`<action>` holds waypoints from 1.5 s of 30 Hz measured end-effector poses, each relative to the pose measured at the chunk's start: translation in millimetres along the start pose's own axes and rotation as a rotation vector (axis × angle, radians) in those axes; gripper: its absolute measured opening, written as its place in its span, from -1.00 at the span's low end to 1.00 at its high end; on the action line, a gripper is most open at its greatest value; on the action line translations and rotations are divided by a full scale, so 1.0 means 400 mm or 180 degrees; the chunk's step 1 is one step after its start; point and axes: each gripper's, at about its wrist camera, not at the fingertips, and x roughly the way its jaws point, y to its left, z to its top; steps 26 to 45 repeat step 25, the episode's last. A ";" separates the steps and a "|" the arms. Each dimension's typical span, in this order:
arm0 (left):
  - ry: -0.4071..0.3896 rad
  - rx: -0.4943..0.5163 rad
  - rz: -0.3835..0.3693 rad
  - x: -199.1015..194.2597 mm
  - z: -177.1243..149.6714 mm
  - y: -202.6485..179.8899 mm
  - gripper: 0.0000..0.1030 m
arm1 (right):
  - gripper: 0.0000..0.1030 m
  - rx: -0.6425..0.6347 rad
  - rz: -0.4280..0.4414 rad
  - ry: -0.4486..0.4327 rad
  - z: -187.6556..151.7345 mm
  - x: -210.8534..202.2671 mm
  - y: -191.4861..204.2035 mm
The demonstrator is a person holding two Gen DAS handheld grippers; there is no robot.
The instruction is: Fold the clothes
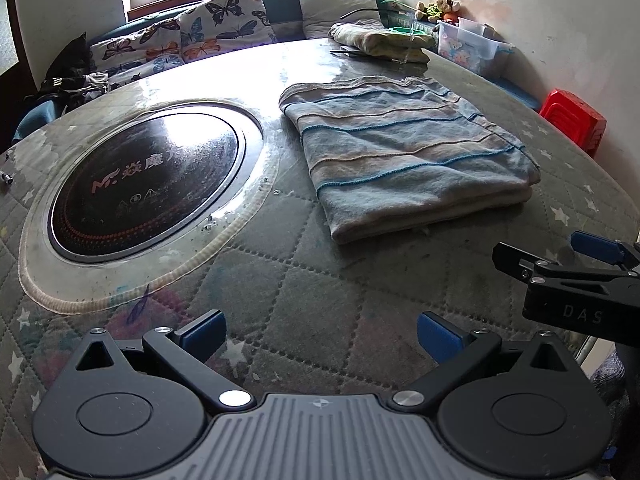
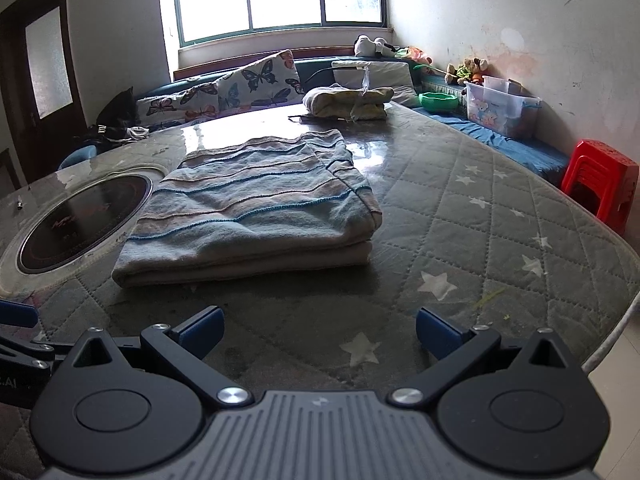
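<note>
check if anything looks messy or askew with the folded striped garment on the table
Mostly tidy. The striped garment lies folded flat on the quilted table cover, but its layers do not line up: a pale lower layer sticks out along the near edge. Both grippers, left and right, are open and clear of it.

Both grippers (image 1: pixel 320 336) (image 2: pixel 319 334) match — black linkages, blue pads, silver screws, ribbed grey housing.

Induction cooktop (image 1: pixel 148 176) glass, set in the table: red/white logo "M" w/ Chinese chars, roughly "焱魔方", last char cut by glare; row of small warning symbols below, too small to read. Right gripper (image 1: pixel 560 264) body: white letters "DAS". Left gripper's (image 2: pixel 16 344) side: partial ".AI".
</note>
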 end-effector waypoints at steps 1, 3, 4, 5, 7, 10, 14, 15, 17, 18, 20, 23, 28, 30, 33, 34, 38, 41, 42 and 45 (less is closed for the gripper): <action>-0.0004 -0.0004 -0.0003 0.000 0.000 0.001 1.00 | 1.00 -0.0009 -0.0012 0.0003 0.001 0.001 0.001; -0.0006 -0.0010 -0.0011 0.001 0.000 0.003 1.00 | 1.00 -0.0015 -0.0029 0.0008 0.003 0.000 0.002; -0.0006 -0.0014 -0.0015 0.001 0.000 0.004 1.00 | 1.00 -0.0019 -0.0031 0.0009 0.003 0.000 0.002; -0.0006 -0.0019 -0.0016 0.001 0.000 0.005 1.00 | 1.00 -0.0024 -0.0031 0.0010 0.004 0.000 0.003; -0.0009 -0.0024 -0.0021 0.000 0.000 0.006 1.00 | 1.00 -0.0037 -0.0028 0.0009 0.005 -0.002 0.006; -0.0025 -0.0025 -0.0027 -0.002 -0.002 0.005 1.00 | 1.00 -0.0061 -0.0014 0.0007 0.005 -0.004 0.010; -0.0048 -0.0017 -0.0032 -0.009 -0.006 0.002 1.00 | 1.00 -0.0064 -0.0012 0.0011 0.004 -0.006 0.011; -0.0055 -0.0013 -0.0033 -0.011 -0.007 0.000 1.00 | 1.00 -0.0063 -0.0010 0.0008 0.003 -0.008 0.011; -0.0070 -0.0006 -0.0036 -0.015 -0.009 -0.002 1.00 | 1.00 -0.0063 -0.0006 -0.0001 0.003 -0.011 0.011; -0.0077 -0.0002 -0.0037 -0.017 -0.010 -0.003 1.00 | 1.00 -0.0062 -0.0004 -0.0005 0.003 -0.013 0.012; -0.0090 0.0005 -0.0039 -0.021 -0.012 -0.005 1.00 | 1.00 -0.0062 0.0000 -0.0014 0.003 -0.016 0.012; -0.0086 0.0015 -0.0029 -0.024 -0.015 -0.009 1.00 | 1.00 -0.0071 0.0012 -0.0025 0.001 -0.022 0.015; -0.0084 0.0015 -0.0030 -0.027 -0.017 -0.011 1.00 | 1.00 -0.0072 0.0019 -0.0034 0.000 -0.025 0.016; -0.0084 0.0015 -0.0030 -0.027 -0.017 -0.011 1.00 | 1.00 -0.0072 0.0019 -0.0034 0.000 -0.025 0.016; -0.0084 0.0015 -0.0030 -0.027 -0.017 -0.011 1.00 | 1.00 -0.0072 0.0019 -0.0034 0.000 -0.025 0.016; -0.0084 0.0015 -0.0030 -0.027 -0.017 -0.011 1.00 | 1.00 -0.0072 0.0019 -0.0034 0.000 -0.025 0.016; -0.0084 0.0015 -0.0030 -0.027 -0.017 -0.011 1.00 | 1.00 -0.0072 0.0019 -0.0034 0.000 -0.025 0.016; -0.0084 0.0015 -0.0030 -0.027 -0.017 -0.011 1.00 | 1.00 -0.0072 0.0019 -0.0034 0.000 -0.025 0.016; -0.0084 0.0015 -0.0030 -0.027 -0.017 -0.011 1.00 | 1.00 -0.0072 0.0019 -0.0034 0.000 -0.025 0.016; -0.0084 0.0015 -0.0030 -0.027 -0.017 -0.011 1.00 | 1.00 -0.0072 0.0019 -0.0034 0.000 -0.025 0.016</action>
